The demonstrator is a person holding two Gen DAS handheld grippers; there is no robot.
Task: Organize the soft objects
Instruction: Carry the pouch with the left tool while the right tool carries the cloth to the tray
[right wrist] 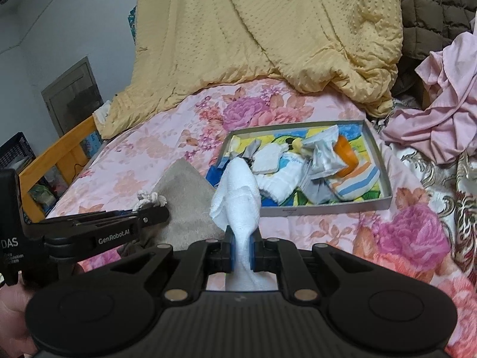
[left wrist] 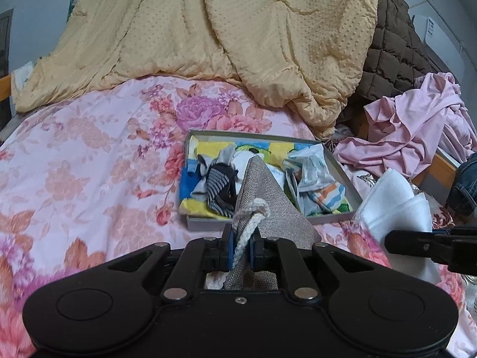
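Note:
My left gripper [left wrist: 241, 246] is shut on a grey woven cloth [left wrist: 265, 191] with a white cord knot [left wrist: 252, 208], held just in front of the grey box. My right gripper [right wrist: 241, 250] is shut on a white cloth [right wrist: 238, 191], which stands up between its blue pads. The shallow grey box [left wrist: 347, 183] lies on the flowered bed and holds several small soft items on a colourful towel. In the right wrist view the box [right wrist: 383, 176] is ahead and to the right, and the grey cloth [right wrist: 184, 191] with the left gripper [right wrist: 149, 211] is at the left. The white cloth [left wrist: 393, 200] shows at the right of the left wrist view.
A yellow dotted quilt [left wrist: 238, 29] is heaped at the back of the flowered bedsheet [left wrist: 89, 155]. Crumpled pink garments [left wrist: 417, 128] and a brown quilted cover [left wrist: 390, 53] lie at the right. A wooden bed rail [right wrist: 59, 152] runs along the left edge.

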